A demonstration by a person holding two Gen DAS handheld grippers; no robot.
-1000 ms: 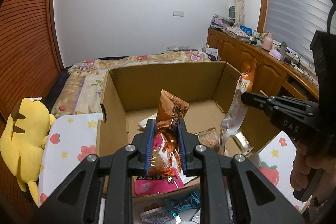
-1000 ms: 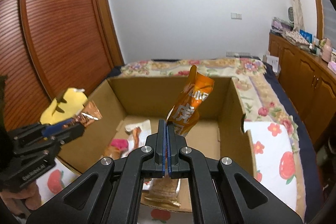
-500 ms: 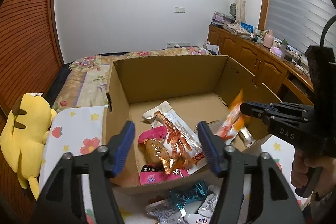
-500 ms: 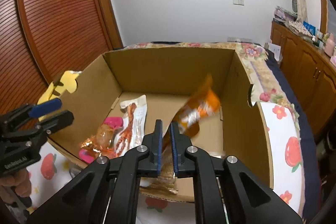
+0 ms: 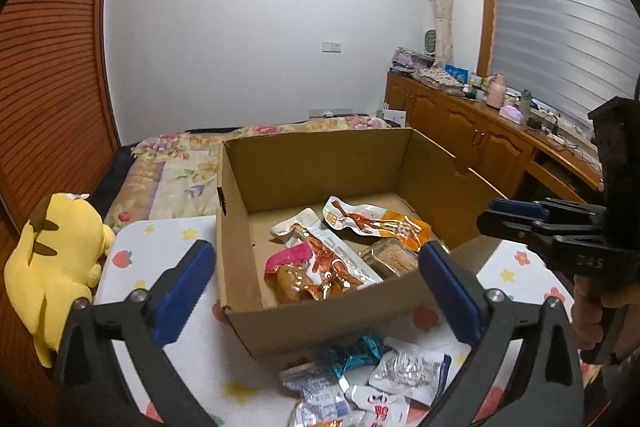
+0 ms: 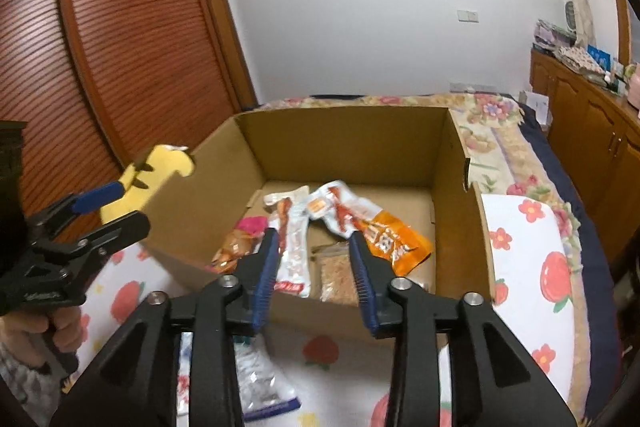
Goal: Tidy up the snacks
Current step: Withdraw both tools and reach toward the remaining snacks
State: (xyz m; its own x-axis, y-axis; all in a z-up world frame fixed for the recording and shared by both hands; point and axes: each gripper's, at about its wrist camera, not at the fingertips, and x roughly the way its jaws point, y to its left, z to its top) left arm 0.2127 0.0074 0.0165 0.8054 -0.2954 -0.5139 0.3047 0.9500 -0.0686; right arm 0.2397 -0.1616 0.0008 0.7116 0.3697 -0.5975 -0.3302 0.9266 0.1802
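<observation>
White walls [image 5: 240, 27], slatted wooden doors [image 6: 132, 39], blinded window [image 5: 560, 27]

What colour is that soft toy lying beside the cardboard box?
The soft toy is yellow with dark brown stripes, clearest in the left wrist view.

Both grippers are the same build: matte black plastic arms with chunky triangular cutouts and silver round screw heads at the pivots. The left gripper [image 5: 316, 291] has ribbed royal-blue pads [image 5: 182, 291] lining its fingers, same deal on the right gripper [image 6: 314, 275]. The right one shows raised lettering on its black body at 3 o'clock in the left wrist view. Bare skin on the right hand [image 5: 592, 315]; the left hand [image 6: 60, 331] has a greyish cuff.
</observation>
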